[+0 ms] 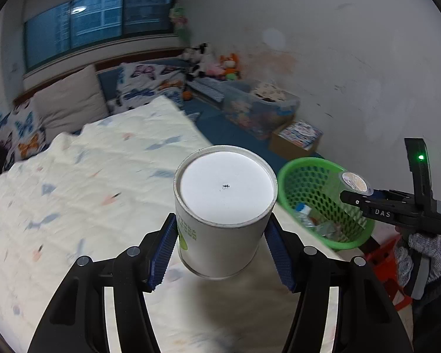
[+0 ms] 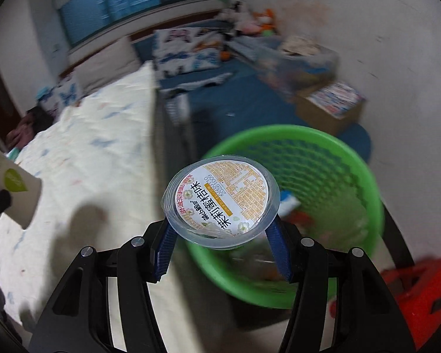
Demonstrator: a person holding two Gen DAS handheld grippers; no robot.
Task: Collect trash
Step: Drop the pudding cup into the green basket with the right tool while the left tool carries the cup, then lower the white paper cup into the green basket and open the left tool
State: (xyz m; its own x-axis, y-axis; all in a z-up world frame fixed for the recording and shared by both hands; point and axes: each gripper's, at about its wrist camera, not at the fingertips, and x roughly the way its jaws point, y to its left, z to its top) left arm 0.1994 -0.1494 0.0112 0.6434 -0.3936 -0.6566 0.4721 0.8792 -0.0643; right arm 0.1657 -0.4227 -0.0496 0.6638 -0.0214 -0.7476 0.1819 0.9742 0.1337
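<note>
My left gripper (image 1: 220, 244) is shut on a white paper cup (image 1: 225, 206) with a green print, held above the bed with its base toward the camera. The cup also shows at the left edge of the right wrist view (image 2: 13, 185). My right gripper (image 2: 220, 235) is shut on a clear plastic cup with a printed lid (image 2: 220, 200), held just above the near rim of a green mesh basket (image 2: 347, 153). In the left wrist view the right gripper (image 1: 355, 197) holds that cup (image 1: 354, 182) over the basket (image 1: 302, 170), which holds a bottle and other trash.
A bed with a cream patterned quilt (image 1: 88, 182) lies to the left, pillows at its head. A cardboard box (image 1: 297, 141), a clear storage bin (image 1: 258, 108) and plush toys (image 1: 217, 64) stand along the wall. A red stool (image 2: 420, 288) stands right of the basket.
</note>
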